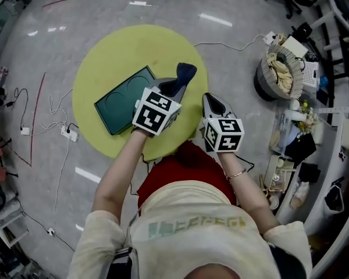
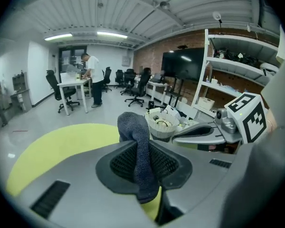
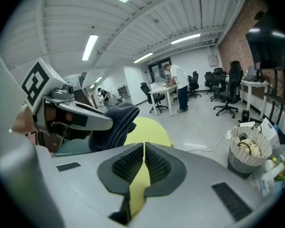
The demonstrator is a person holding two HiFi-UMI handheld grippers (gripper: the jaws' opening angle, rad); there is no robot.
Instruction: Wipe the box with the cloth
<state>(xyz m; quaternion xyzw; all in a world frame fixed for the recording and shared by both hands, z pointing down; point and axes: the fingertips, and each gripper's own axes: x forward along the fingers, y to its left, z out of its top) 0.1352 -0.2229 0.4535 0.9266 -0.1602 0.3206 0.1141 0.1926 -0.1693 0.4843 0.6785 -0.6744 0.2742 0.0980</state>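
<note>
Now: cloth (image 1: 185, 72) pinched in left gripper (image 1: 175, 87), box (image 1: 123, 99) flat on table (image 1: 104, 54)

Only the head view shows the box nearly whole. It is teal, lying left of centre on the round yellow table, with its right corner hidden under the left gripper. That gripper's jaws are clamped on the dark blue cloth, which sticks out past the tips toward upper centre. Whether cloth touches box is not readable. The left gripper view misses the box and shows the cloth hanging between the pads. The right gripper view catches only a teal sliver at lower left. The right gripper (image 1: 213, 102), centre frame, has its jaws pressed together on nothing — a thin slit with table yellow behind. A woven basket (image 1: 279, 71), upper right on the floor, holds pale tangled stuff — contents unclear.
</note>
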